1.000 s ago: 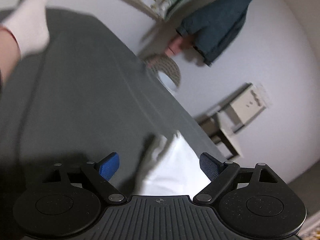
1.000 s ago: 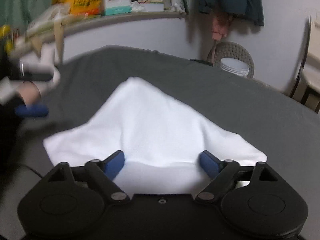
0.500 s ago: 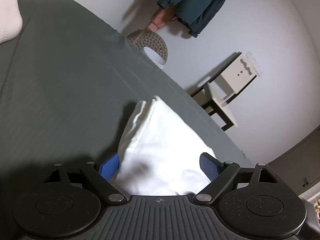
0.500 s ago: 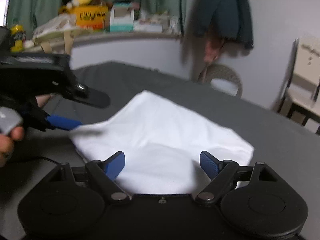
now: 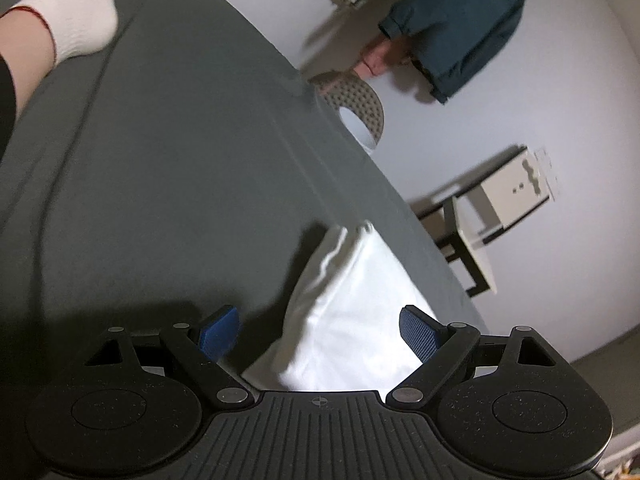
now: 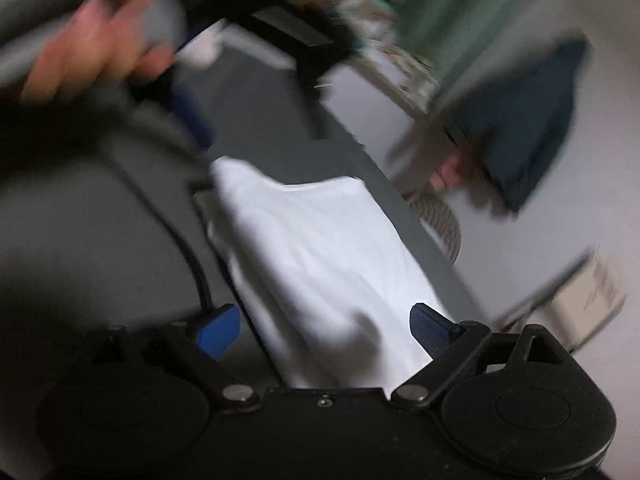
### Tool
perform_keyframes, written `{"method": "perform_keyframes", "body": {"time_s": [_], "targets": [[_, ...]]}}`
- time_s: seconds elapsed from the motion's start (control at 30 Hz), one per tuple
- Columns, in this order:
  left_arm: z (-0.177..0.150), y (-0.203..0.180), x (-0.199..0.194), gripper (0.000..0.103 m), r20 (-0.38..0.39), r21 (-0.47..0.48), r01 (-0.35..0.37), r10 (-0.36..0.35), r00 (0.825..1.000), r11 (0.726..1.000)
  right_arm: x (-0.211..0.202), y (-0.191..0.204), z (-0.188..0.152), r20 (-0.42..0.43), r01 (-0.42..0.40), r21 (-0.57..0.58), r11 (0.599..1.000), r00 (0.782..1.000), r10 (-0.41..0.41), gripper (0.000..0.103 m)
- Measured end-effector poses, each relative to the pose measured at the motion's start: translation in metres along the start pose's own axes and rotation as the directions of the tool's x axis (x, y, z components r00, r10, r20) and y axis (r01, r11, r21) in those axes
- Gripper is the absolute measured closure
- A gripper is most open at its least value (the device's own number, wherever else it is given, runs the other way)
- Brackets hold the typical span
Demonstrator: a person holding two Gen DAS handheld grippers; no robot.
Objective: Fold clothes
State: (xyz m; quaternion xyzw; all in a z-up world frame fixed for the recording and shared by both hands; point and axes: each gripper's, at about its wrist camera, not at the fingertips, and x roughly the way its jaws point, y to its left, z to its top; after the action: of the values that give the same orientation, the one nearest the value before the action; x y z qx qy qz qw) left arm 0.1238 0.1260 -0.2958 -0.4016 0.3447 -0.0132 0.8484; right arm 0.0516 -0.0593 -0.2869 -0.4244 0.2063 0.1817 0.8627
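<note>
A white folded garment point(image 5: 352, 312) lies on the grey bed sheet point(image 5: 160, 184) near its right edge. My left gripper point(image 5: 319, 334) is open, its blue pads apart on either side of the garment's near end, and the cloth is not pinched. In the blurred, tilted right wrist view the same white garment point(image 6: 320, 260) stretches away between the open fingers of my right gripper point(image 6: 325, 331). A hand point(image 6: 92, 44) holds the left gripper's handle at upper left, and one of its blue fingers point(image 6: 192, 116) hangs just above the garment's far corner.
A foot in a white sock point(image 5: 76, 12) rests on the sheet at top left. Beyond the bed edge stand a perforated basket point(image 5: 356, 104) and a white stool point(image 5: 508, 196). A dark blue jacket point(image 5: 460, 28) hangs on the wall. A black cable point(image 6: 188, 248) runs left of the garment.
The right wrist view has swung and tilted, now blurred. The left gripper has risen from the garment's left edge towards its far corner. The socked foot is back in the left view.
</note>
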Motion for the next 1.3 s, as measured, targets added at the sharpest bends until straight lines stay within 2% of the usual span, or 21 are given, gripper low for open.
{"method": "perform_keyframes", "body": {"time_s": [0.13, 0.2, 0.33, 0.47, 0.53, 0.57, 0.63, 0.67, 0.8, 0.9, 0.97, 1.07, 1.13, 1.2, 1.23, 1.3], "targets": [[0.001, 0.003, 0.003, 0.014, -0.02, -0.036, 0.002, -0.003, 1.0, 0.999, 0.021, 0.017, 0.022, -0.058, 0.007, -0.146, 0.989, 0.998, -0.016, 0.005], [0.002, 0.003, 0.005, 0.01, -0.028, -0.047, -0.01, 0.008, 1.0, 0.999, 0.029, 0.022, 0.032, -0.07, 0.015, -0.208, 0.978, 0.997, -0.03, 0.001], [0.004, 0.005, 0.009, 0.009, -0.031, -0.063, -0.035, 0.033, 0.999, 0.997, 0.047, 0.033, 0.048, -0.052, 0.05, -0.318, 0.947, 0.996, -0.07, 0.001], [0.007, 0.017, 0.014, 0.009, -0.053, -0.144, -0.018, 0.01, 0.999, 0.989, 0.06, 0.028, 0.054, -0.038, 0.07, -0.285, 0.956, 0.996, -0.084, 0.005], [0.009, 0.024, 0.018, 0.009, -0.067, -0.191, -0.006, -0.007, 0.998, 0.982, 0.058, 0.025, 0.052, -0.02, 0.074, -0.258, 0.963, 0.996, -0.082, 0.02], [0.009, 0.028, 0.019, 0.009, -0.073, -0.215, -0.001, -0.015, 0.997, 0.977, 0.057, 0.023, 0.051, -0.011, 0.076, -0.244, 0.967, 0.997, -0.081, 0.03], [0.007, 0.035, 0.026, 0.009, -0.093, -0.278, 0.021, -0.049, 0.994, 0.96, 0.051, 0.019, 0.045, 0.012, 0.074, -0.206, 0.976, 0.997, -0.073, 0.04], [0.005, 0.037, 0.031, 0.009, -0.107, -0.307, 0.03, -0.066, 0.992, 0.951, 0.047, 0.017, 0.043, 0.025, 0.07, -0.185, 0.98, 0.997, -0.067, 0.048], [-0.007, 0.041, 0.051, 0.009, -0.16, -0.387, 0.052, -0.122, 0.98, 0.921, 0.037, 0.001, 0.041, 0.065, 0.078, -0.07, 0.994, 0.995, -0.074, 0.053], [-0.013, 0.037, 0.064, 0.008, -0.135, -0.415, 0.123, -0.195, 0.971, 0.902, 0.034, -0.016, 0.042, 0.063, 0.06, 0.026, 0.998, 0.996, -0.062, 0.053], [-0.017, 0.034, 0.074, 0.004, -0.124, -0.443, 0.17, -0.248, 0.961, 0.88, 0.032, -0.025, 0.042, 0.066, 0.057, 0.064, 0.996, 0.996, -0.061, 0.053], [-0.019, 0.029, 0.099, 0.003, -0.123, -0.499, 0.225, -0.325, 0.938, 0.837, 0.029, -0.035, 0.042, 0.077, 0.06, 0.104, 0.993, 0.995, -0.068, 0.053], [-0.017, 0.025, 0.114, 0.003, -0.119, -0.506, 0.259, -0.364, 0.924, 0.823, 0.029, -0.04, 0.041, 0.081, 0.058, 0.123, 0.991, 0.994, -0.069, 0.053], [-0.014, 0.016, 0.131, 0.003, -0.122, -0.494, 0.306, -0.414, 0.902, 0.814, 0.028, -0.044, 0.04, 0.086, 0.048, 0.134, 0.99, 0.995, -0.06, 0.053], [-0.013, 0.012, 0.139, 0.003, -0.131, -0.489, 0.333, -0.445, 0.886, 0.806, 0.027, -0.045, 0.039, 0.089, 0.041, 0.138, 0.99, 0.995, -0.054, 0.053], [-0.012, 0.006, 0.153, 0.003, -0.169, -0.482, 0.351, -0.479, 0.862, 0.803, 0.025, -0.044, 0.037, 0.094, 0.03, 0.128, 0.991, 0.995, -0.043, 0.052]]}}
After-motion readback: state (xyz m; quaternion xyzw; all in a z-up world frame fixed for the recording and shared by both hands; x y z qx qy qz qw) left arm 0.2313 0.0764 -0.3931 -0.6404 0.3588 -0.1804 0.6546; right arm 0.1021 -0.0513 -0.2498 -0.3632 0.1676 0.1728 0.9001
